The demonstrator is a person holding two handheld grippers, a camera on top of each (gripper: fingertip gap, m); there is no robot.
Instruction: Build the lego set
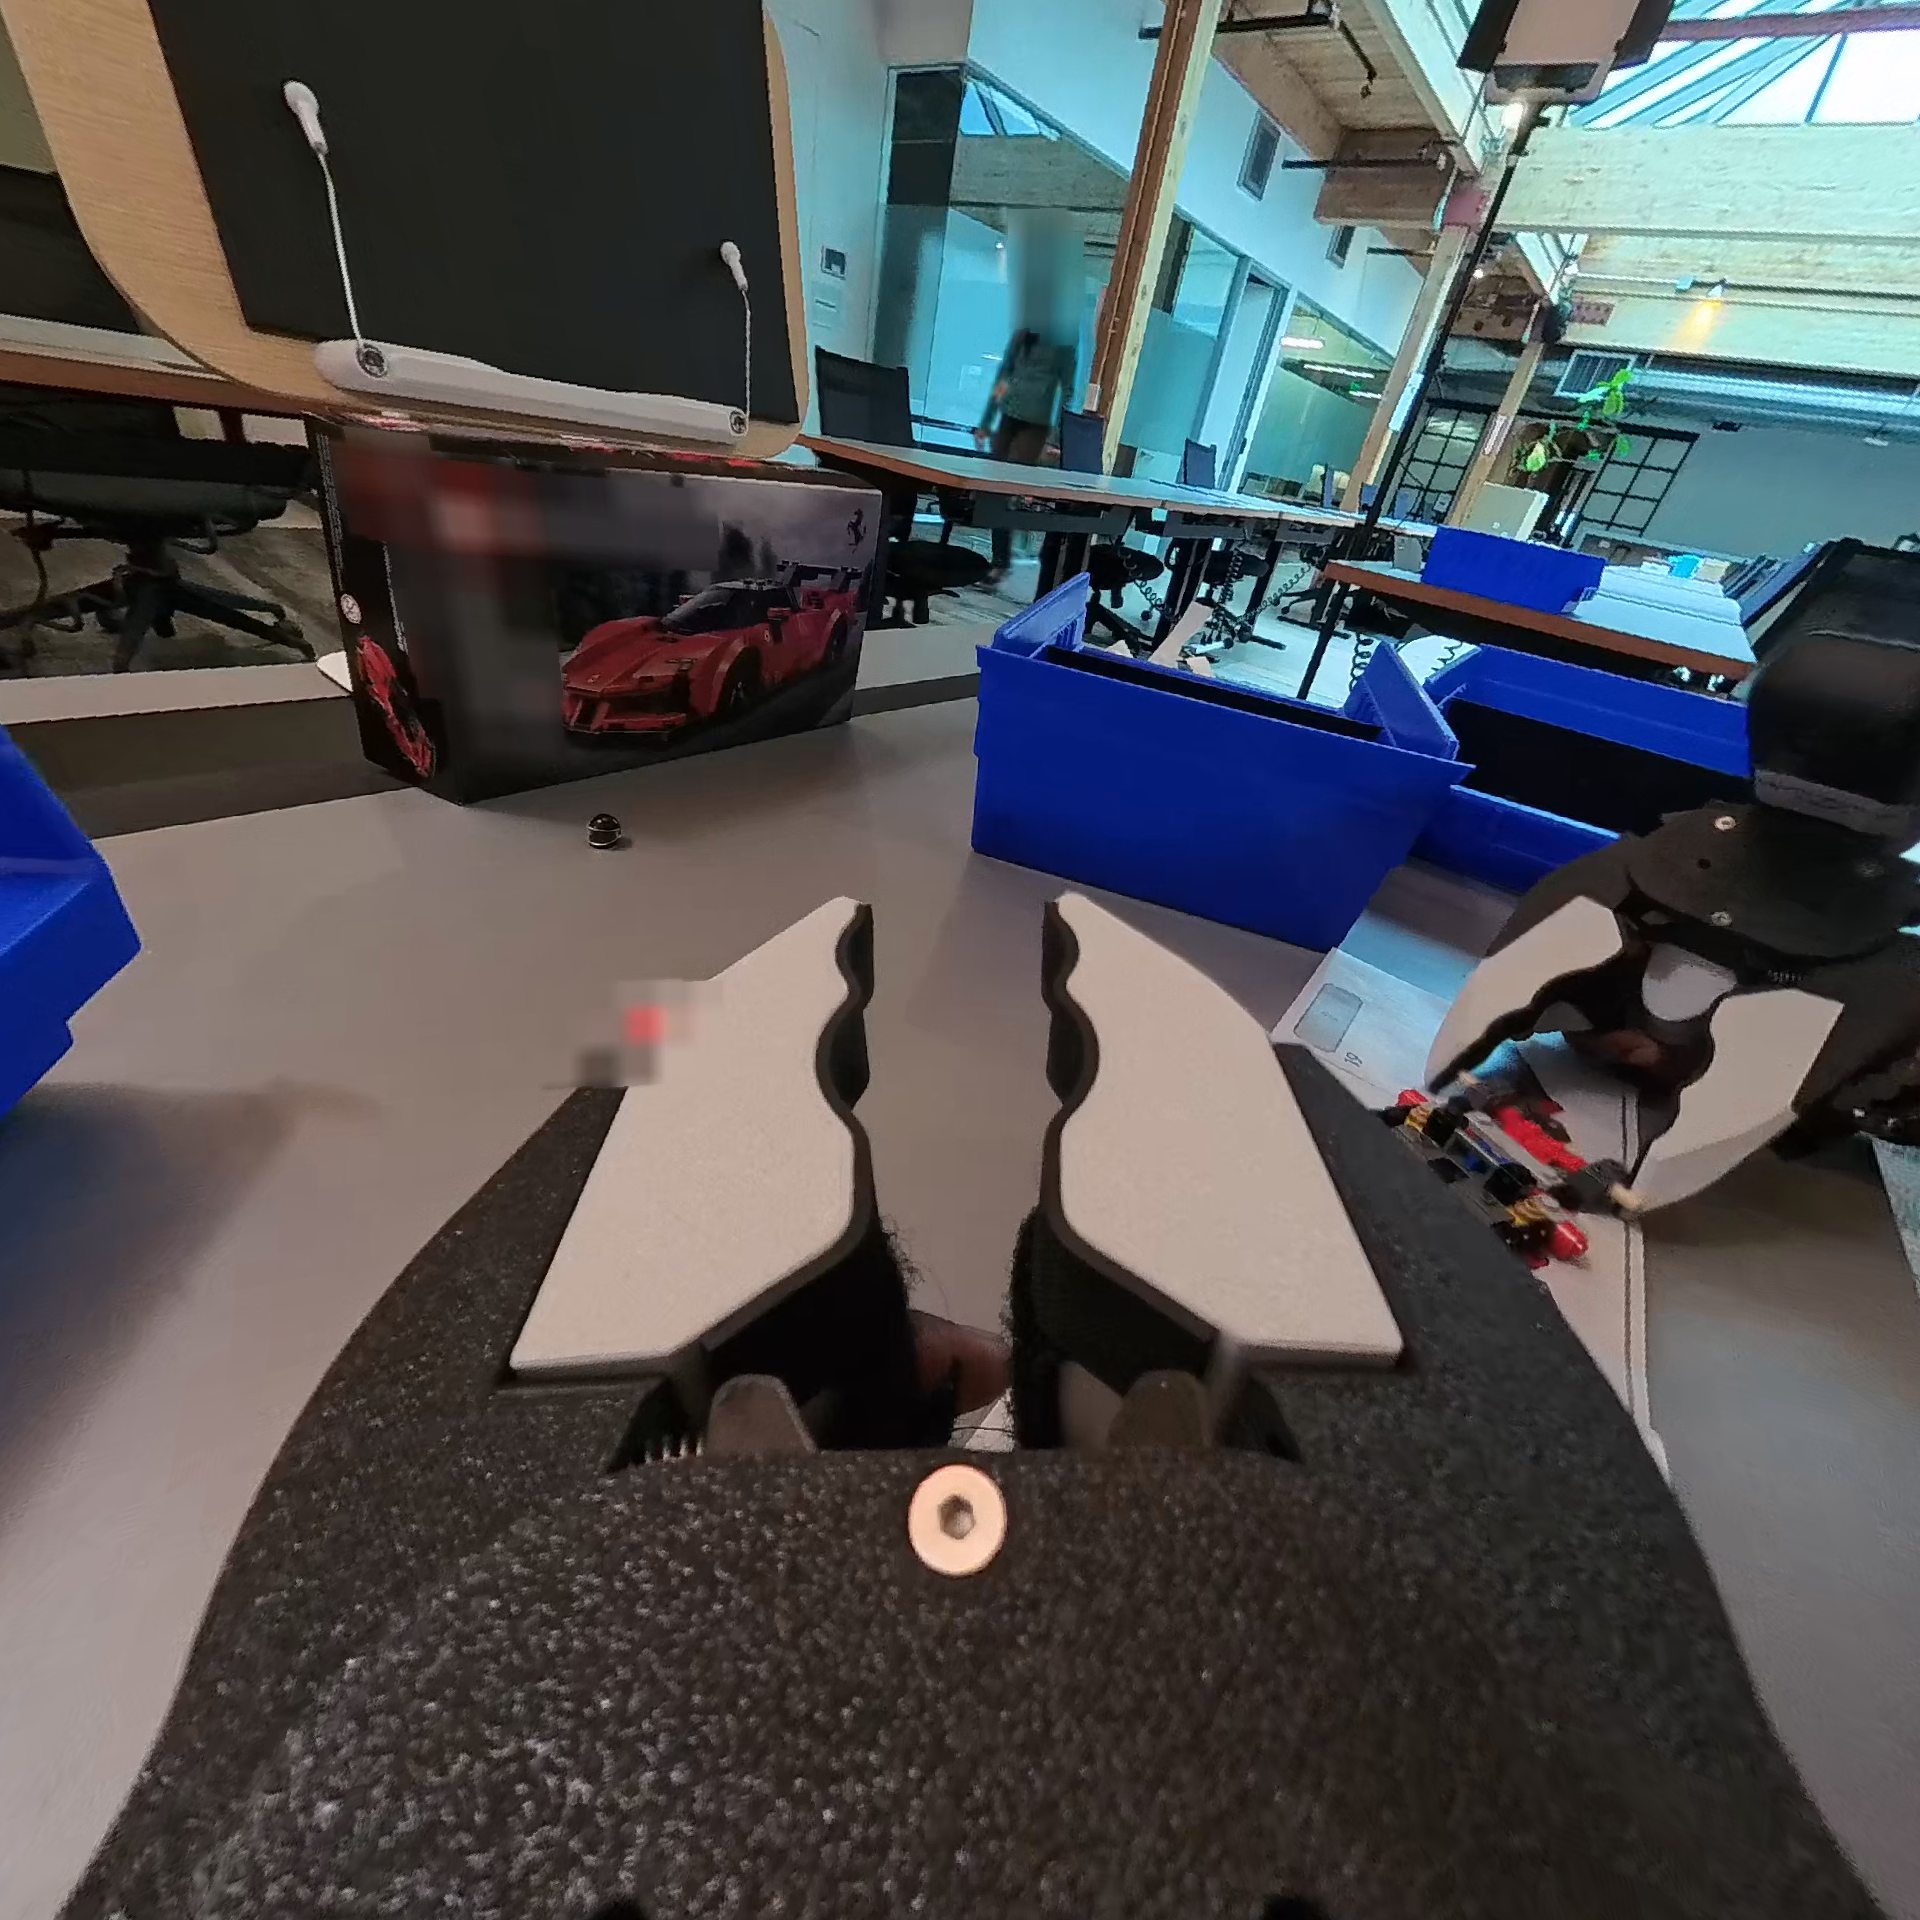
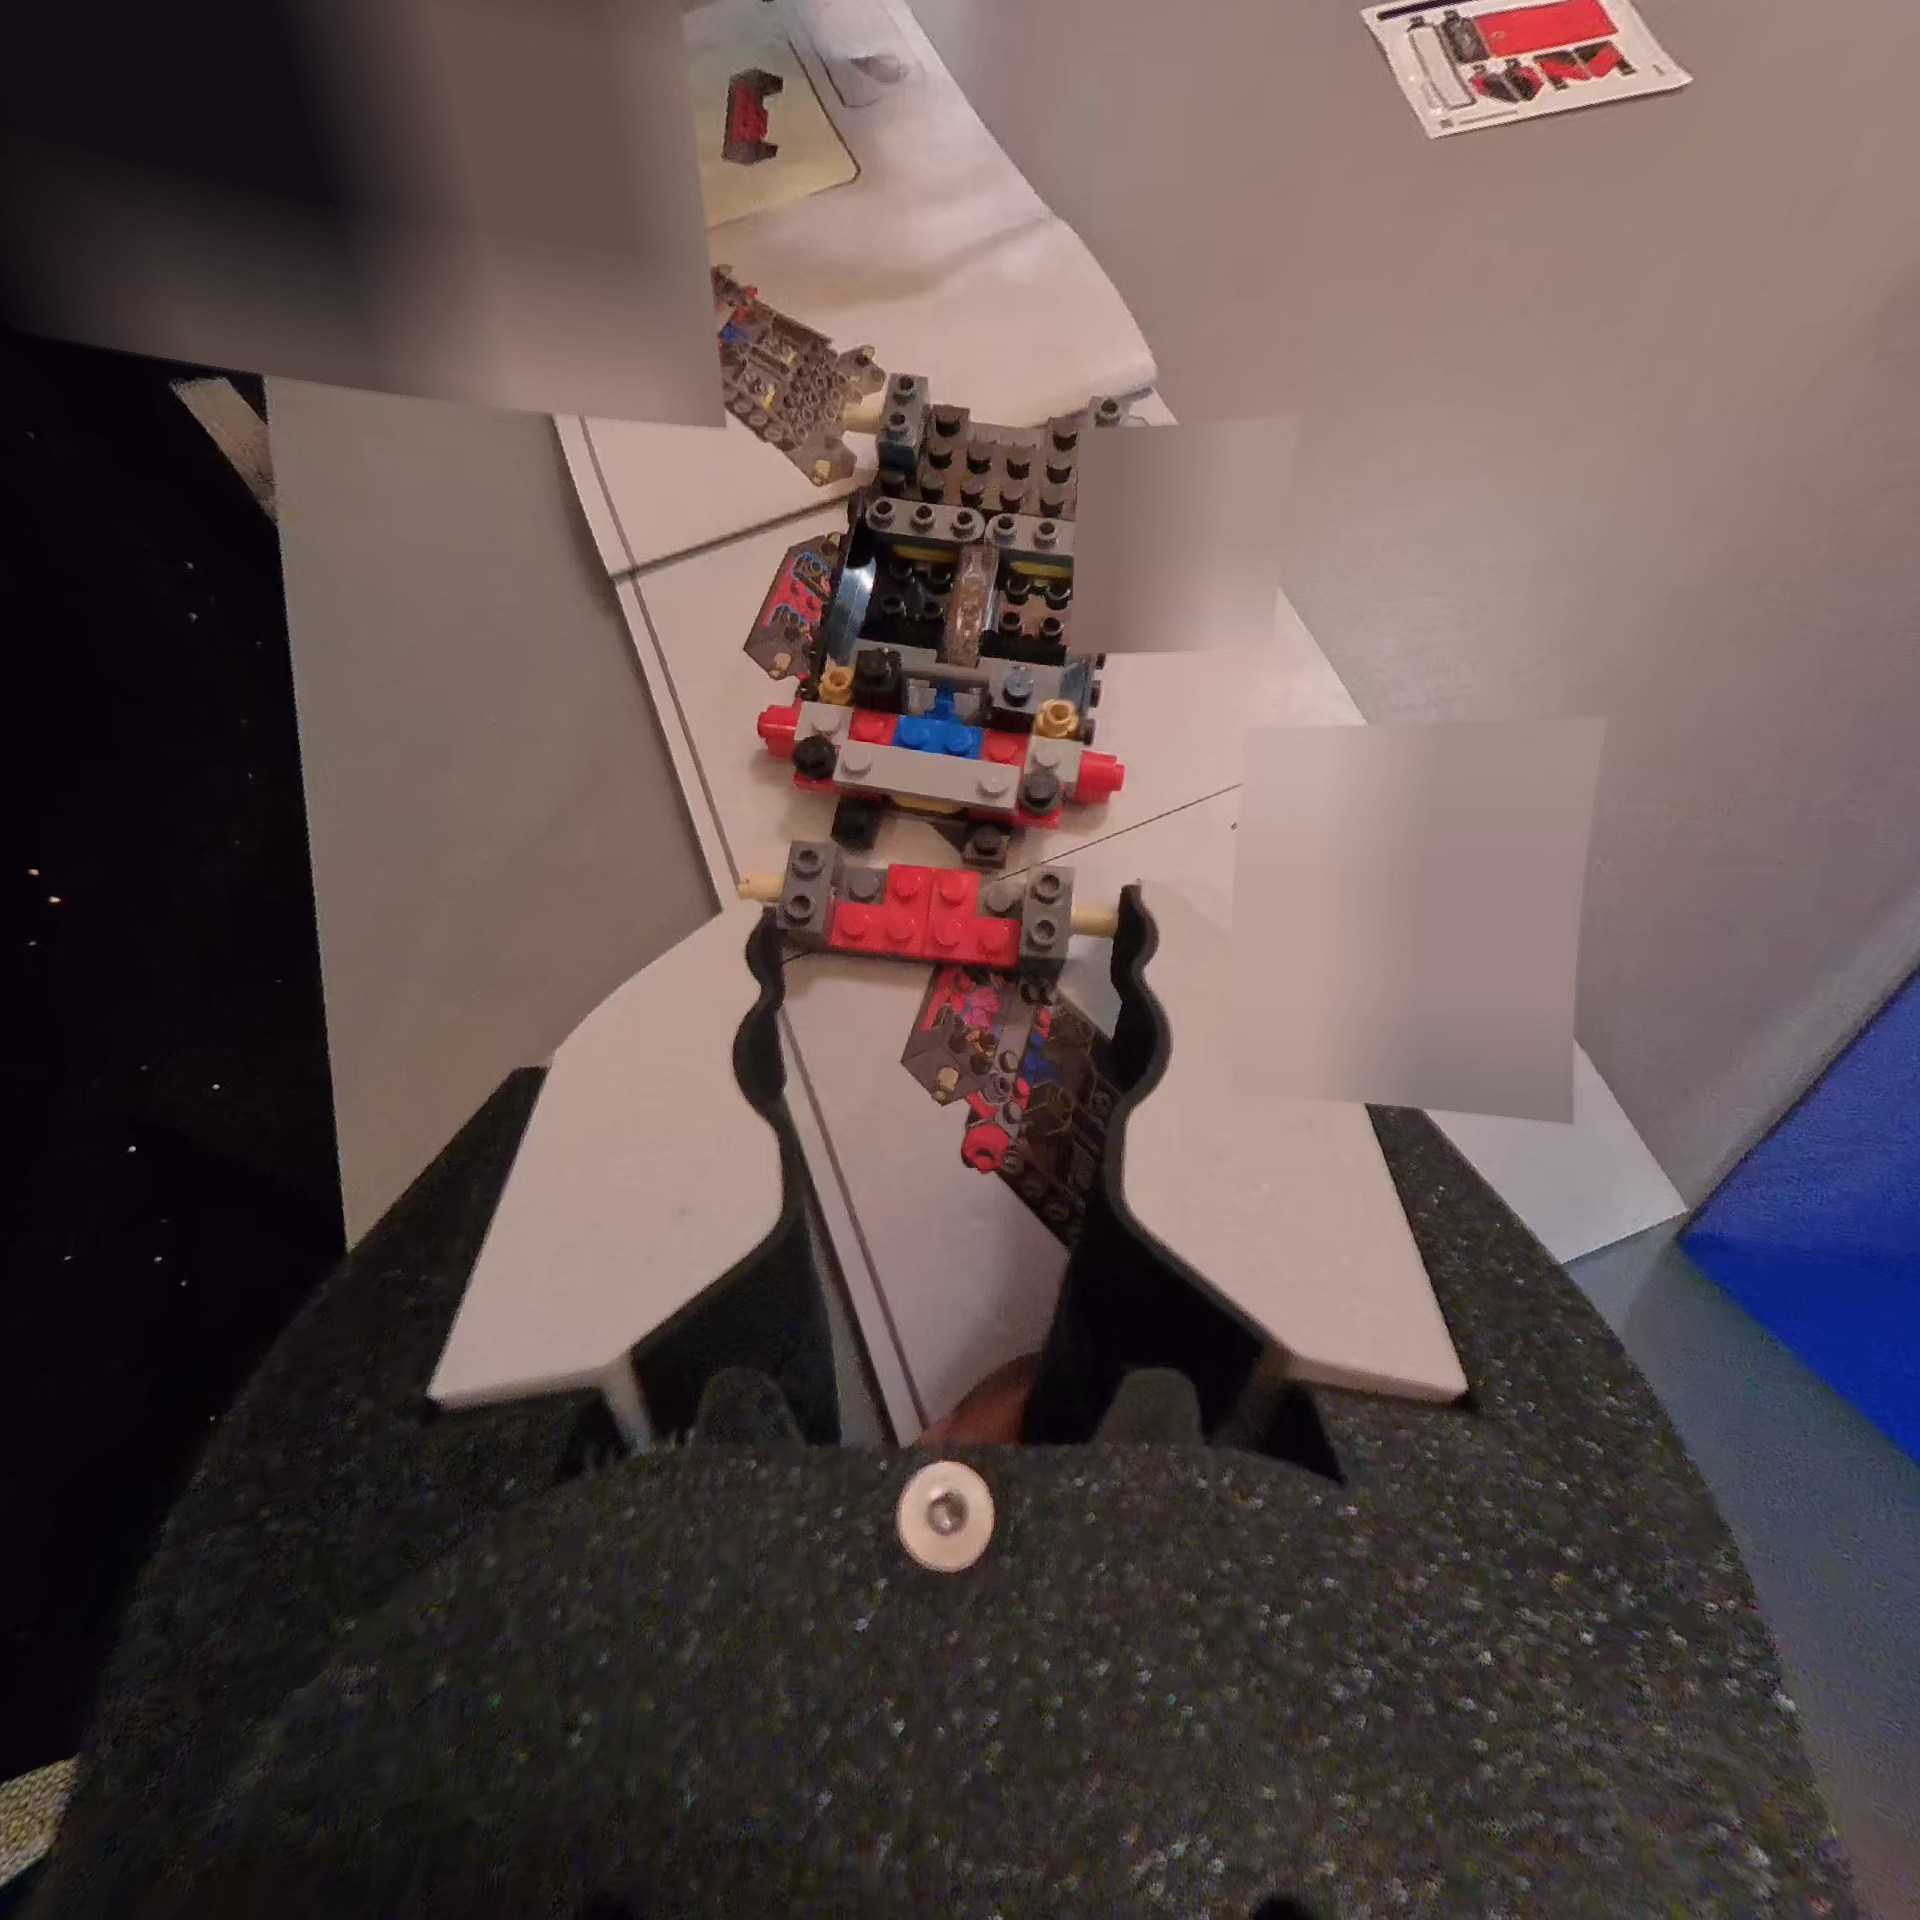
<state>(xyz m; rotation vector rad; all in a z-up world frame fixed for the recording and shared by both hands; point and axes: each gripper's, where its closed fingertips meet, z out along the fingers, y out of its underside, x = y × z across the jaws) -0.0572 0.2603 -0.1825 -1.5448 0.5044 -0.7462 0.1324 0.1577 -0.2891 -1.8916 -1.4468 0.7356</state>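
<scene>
We hold the right gripper point(image 2: 940, 925) spread wide around the red near end of the half-built car point(image 2: 940, 717), which lies on the open manual point(image 2: 1122, 312), likely to steady it. Our left gripper point(image 1: 956, 997) waits aside, slightly parted and empty, facing the box point(image 1: 613, 613).

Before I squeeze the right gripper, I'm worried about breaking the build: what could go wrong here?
The right gripper straddles the car chassis at its tan axle pins; pinching there might pop the end section off. The chassis lies on the open instruction booklet, so it may slide.

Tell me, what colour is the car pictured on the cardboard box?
Red car, clearest in the left wrist view.
</scene>
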